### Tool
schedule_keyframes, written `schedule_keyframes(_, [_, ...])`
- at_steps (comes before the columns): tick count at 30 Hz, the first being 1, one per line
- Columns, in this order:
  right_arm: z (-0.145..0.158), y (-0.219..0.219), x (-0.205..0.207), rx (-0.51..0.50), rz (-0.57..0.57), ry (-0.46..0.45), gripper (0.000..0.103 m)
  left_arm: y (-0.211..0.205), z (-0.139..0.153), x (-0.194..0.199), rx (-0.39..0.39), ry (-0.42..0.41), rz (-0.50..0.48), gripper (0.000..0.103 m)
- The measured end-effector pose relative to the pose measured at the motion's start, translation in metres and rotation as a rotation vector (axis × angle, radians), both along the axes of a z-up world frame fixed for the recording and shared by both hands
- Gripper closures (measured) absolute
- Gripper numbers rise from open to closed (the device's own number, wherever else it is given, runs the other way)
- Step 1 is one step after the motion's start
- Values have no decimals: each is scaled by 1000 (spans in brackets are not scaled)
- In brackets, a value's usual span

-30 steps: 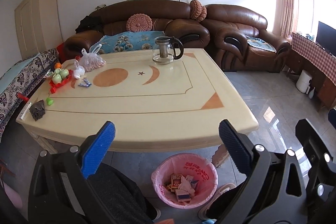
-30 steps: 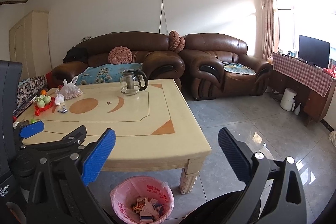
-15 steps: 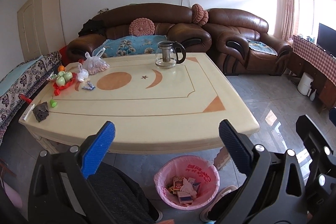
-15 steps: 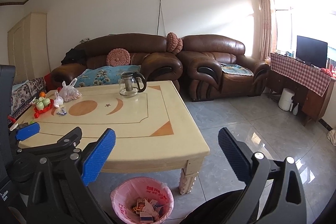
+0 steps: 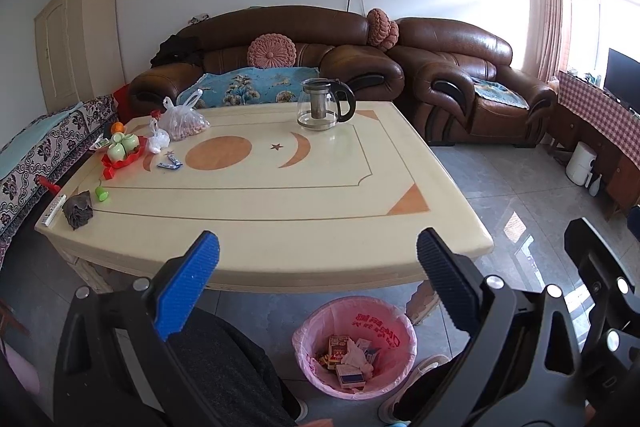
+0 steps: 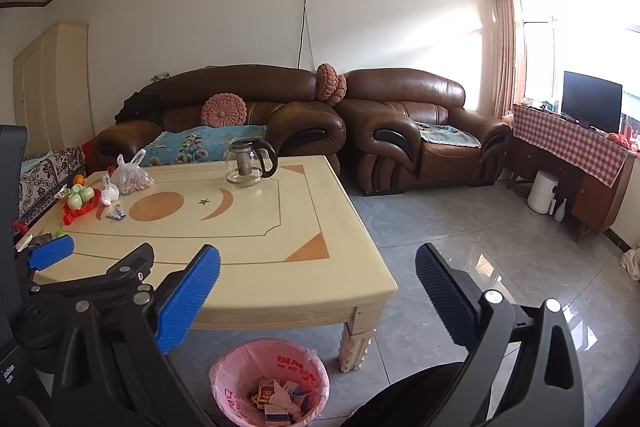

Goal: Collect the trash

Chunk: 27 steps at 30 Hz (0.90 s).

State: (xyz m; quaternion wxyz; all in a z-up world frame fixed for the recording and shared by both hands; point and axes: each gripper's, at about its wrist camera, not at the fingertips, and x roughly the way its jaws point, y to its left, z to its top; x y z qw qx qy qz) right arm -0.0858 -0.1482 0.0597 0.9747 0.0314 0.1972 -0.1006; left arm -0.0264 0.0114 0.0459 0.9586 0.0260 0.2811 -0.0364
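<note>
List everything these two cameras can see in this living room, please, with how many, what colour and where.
Table: one, cream with orange inlays, centre.
Glass teapot: one, clear with a black handle, far side of the table.
Plastic bags: two, clear and white, far left of the table.
Red tray: one, holding green cups, left edge of the table.
Small blue wrappers: blue and white, count unclear, beside the tray.
Dark crumpled item: one, near left corner of the table.
Trash bin: one, pink liner, holding boxes and paper, on the floor in front of the table.
Sofas: two, brown leather, behind the table.
Television: one, black, far right.
Left gripper: one, blue-padded, open, empty.
Right gripper: one, blue-padded, open, empty.
</note>
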Motion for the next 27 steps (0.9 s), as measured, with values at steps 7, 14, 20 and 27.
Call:
schedule_keyframes(7, [1, -1, -1, -3, -6, -4, 7, 0, 0, -1, -1, -4, 1, 6])
schedule_keyframes(14, [0, -1, 1, 1, -3, -1, 7, 2, 1, -2, -10, -2, 0, 6])
schedule_keyframes(20, [-1, -1, 2, -2, -2, -1, 7, 1, 3, -3, -10, -4, 5, 6])
schedule_keyframes(27, [-1, 0, 2, -2, 1, -1, 7, 2, 3, -3, -10, -4, 5, 6])
